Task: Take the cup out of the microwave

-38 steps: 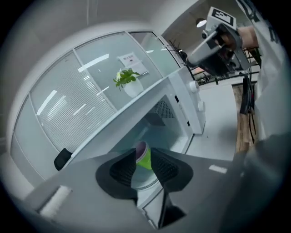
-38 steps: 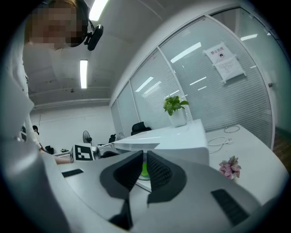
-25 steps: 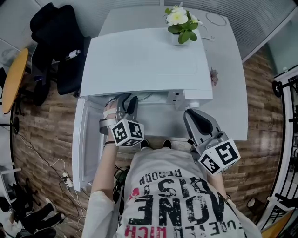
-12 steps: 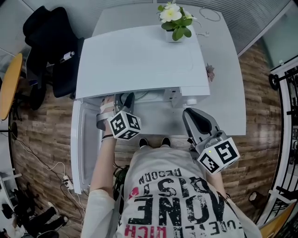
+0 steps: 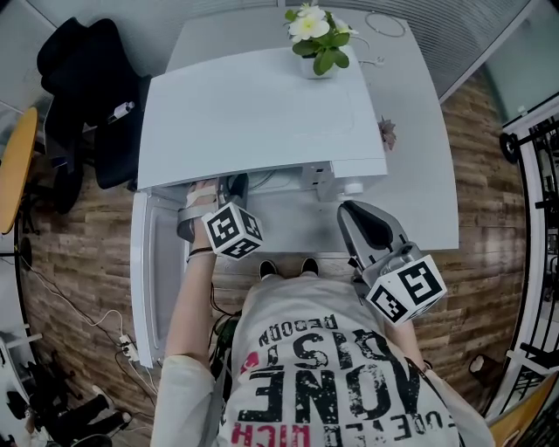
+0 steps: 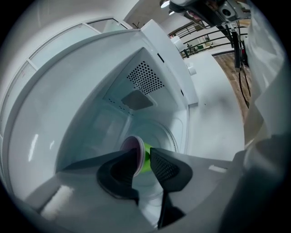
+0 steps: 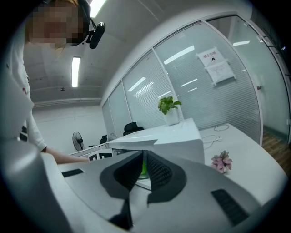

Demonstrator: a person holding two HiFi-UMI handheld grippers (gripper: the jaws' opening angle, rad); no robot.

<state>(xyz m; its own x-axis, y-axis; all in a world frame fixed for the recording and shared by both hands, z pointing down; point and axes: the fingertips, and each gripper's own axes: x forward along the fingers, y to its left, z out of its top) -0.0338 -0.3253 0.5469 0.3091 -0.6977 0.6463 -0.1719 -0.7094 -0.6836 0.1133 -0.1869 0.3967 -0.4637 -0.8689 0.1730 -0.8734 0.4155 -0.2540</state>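
The white microwave (image 5: pixel 262 113) stands on the table with its door (image 5: pixel 148 279) swung open to the left. In the left gripper view a green cup (image 6: pixel 145 160) with a pink inside stands on the turntable. My left gripper (image 6: pixel 142 152) reaches into the cavity, rolled on its side. Its jaws have just been closing, and they straddle the cup's near rim with a gap still showing. The head view shows only the rear of the left gripper (image 5: pixel 229 188) at the cavity mouth. My right gripper (image 5: pixel 354 214) rests before the microwave's right side, jaws together and empty.
A potted plant (image 5: pixel 314 35) sits on top of the microwave. A small pink flower (image 5: pixel 385 133) and a white cable (image 5: pixel 384 22) lie on the table (image 5: pixel 419 175). A chair with a black jacket (image 5: pixel 79 87) stands at the left. The open door borders my left arm.
My left gripper has gone slightly further and lower into the cavity, so less of its fingers shows from above. The right gripper has stayed where it was.
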